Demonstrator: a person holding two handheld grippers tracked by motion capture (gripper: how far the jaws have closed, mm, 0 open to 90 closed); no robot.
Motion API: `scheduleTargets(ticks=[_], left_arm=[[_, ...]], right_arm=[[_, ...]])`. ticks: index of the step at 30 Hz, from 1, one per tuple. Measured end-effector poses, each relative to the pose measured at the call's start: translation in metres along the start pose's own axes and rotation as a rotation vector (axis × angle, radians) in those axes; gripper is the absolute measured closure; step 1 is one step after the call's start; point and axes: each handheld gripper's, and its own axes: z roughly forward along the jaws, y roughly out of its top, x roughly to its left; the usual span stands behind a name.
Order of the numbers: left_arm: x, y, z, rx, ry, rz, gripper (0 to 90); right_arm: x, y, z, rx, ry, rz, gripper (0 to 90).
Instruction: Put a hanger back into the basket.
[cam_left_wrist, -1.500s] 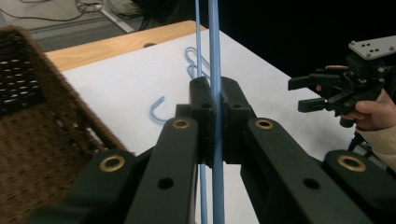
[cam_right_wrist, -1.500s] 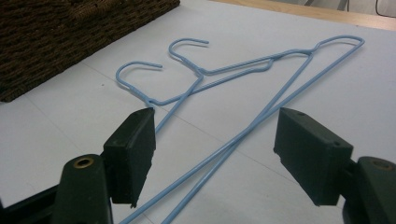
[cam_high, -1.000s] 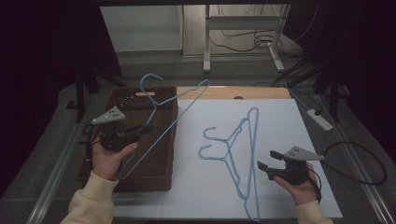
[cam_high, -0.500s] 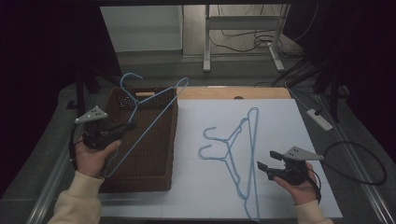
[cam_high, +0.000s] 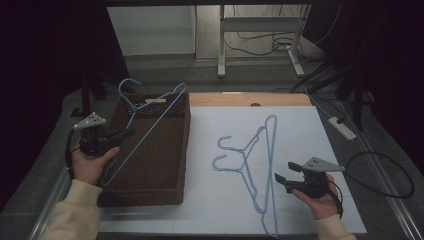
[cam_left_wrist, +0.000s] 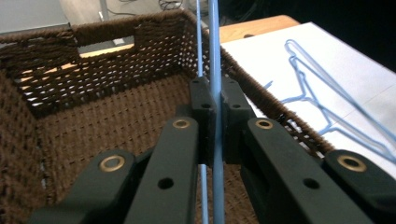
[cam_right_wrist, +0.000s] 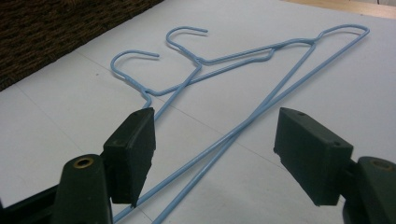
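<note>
Your left gripper (cam_high: 119, 135) is clamped on a blue hanger (cam_high: 145, 127), holding it tilted over the brown basket (cam_high: 150, 192). Your right gripper (cam_high: 280, 179) sits low on the white sheet (cam_high: 300, 130), jaws apart, beside two more hangers (cam_high: 255, 155).

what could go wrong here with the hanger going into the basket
1. The left gripper pinches the held hanger on one thin wire only, so it could swivel or slip in the jaws.
2. That hanger stands tilted across the basket, its hook beyond the far rim; hook or shoulder may catch on the woven wall.
3. The two hangers on the table overlap; the open right gripper might lift both, tangled.
</note>
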Motion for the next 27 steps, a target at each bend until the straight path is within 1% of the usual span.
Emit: scheduleTargets(ticks=[7,10,11,14,20,23,26,27], left_arm=[[0.010,-0.004,0.009,0.039,0.019,0.014,85.8],[0.013,-0.005,0.012,0.048,0.011,0.011,85.8],[0.013,-0.006,0.015,0.058,0.009,0.023,85.8],[0.014,-0.007,0.019,0.079,0.012,0.037,85.9],[0.021,-0.008,0.027,0.116,0.026,0.039,85.8],[0.022,-0.008,0.029,0.122,0.023,0.035,85.8],[0.025,-0.009,0.036,0.143,0.016,0.041,85.8],[0.025,-0.009,0.036,0.143,0.016,0.041,85.8]], right_arm=[[0.000,0.000,0.001,0.006,-0.001,-0.001,30.2],[0.000,0.000,0.001,0.009,-0.001,-0.002,30.2],[0.000,0.000,0.001,0.009,-0.001,-0.002,30.2],[0.000,-0.001,0.001,0.010,-0.001,-0.002,30.2],[0.000,-0.001,0.002,0.013,0.001,-0.004,30.2],[0.000,-0.001,0.002,0.013,0.001,-0.004,30.2],[0.000,-0.001,0.002,0.016,0.001,-0.005,30.2],[0.000,-0.001,0.002,0.016,0.001,-0.005,30.2]])
